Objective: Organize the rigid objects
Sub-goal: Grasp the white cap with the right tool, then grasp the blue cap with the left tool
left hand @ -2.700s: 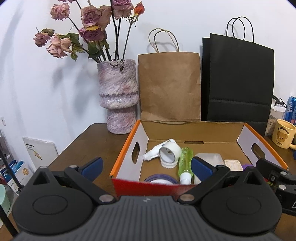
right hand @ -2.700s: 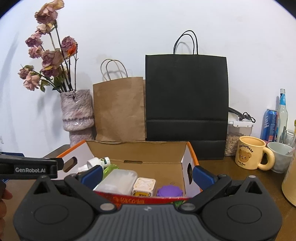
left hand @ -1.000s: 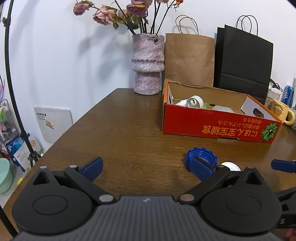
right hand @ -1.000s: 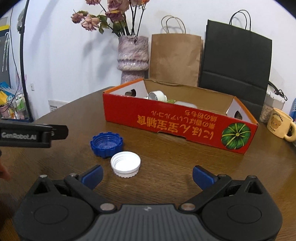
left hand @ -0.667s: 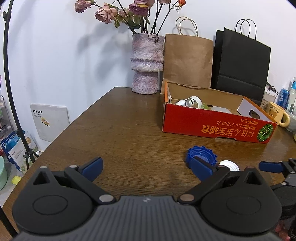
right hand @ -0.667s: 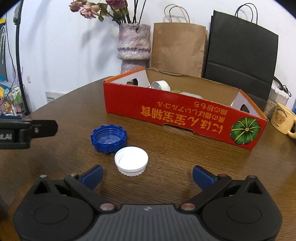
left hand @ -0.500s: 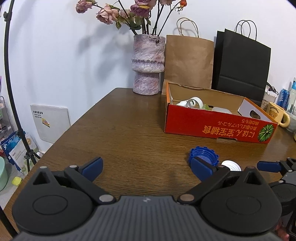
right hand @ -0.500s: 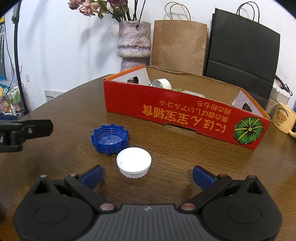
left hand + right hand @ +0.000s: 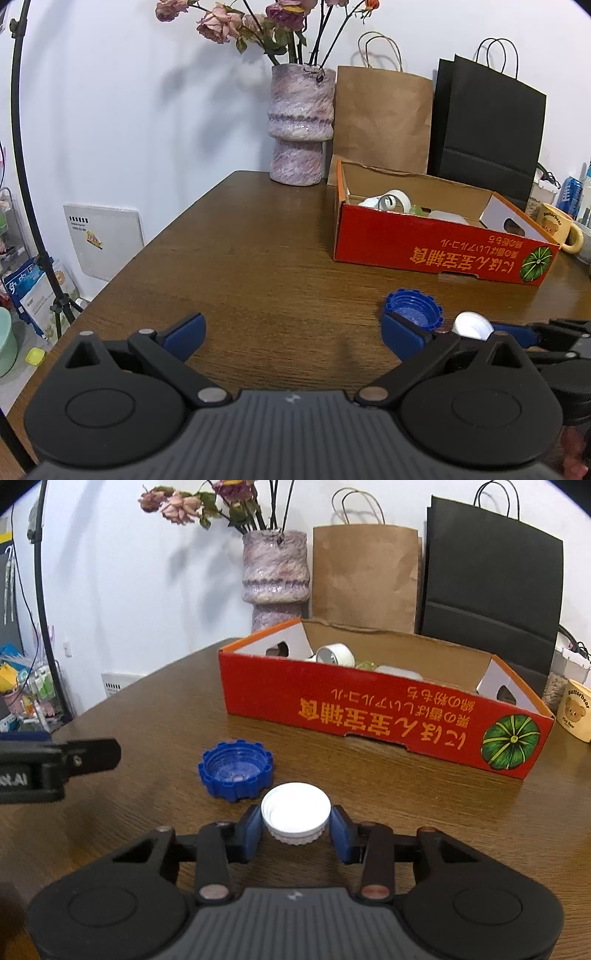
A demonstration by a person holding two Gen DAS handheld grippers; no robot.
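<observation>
Right claw (image 9: 295, 829): jaws closing, blue pads at either side of the small round white ribbed plastic cap (image 9: 295, 818), touching or nearly touching its knurled rim. The cap lies in the lower centre of the right wrist frame, flat on the brown wooden counter (image 9: 406, 786), open side apparently up.

Handling judgement: cap is light, stiff and shallow. The ribbed rim should give friction, but the wall is low, so the pads must seat across the diameter, low on the rim; an off-centre pinch could squirt it out sideways.

Just beyond, upper left of the cap: a blue scalloped plastic lid (image 9: 236, 770), open side up, close to the cap but apart. Further back, the red cardboard box with orange lettering and a pumpkin picture (image 9: 369, 716), already holding white and green items.

Left claw (image 9: 291, 334): jaws wide open, nothing between them, hovering over bare counter.

View differences: the right wrist view shows the pad contact; the left wrist view hides most of the cap (image 9: 472, 325) behind its own finger, yet shows the counter's left edge and the floor clutter beyond.
</observation>
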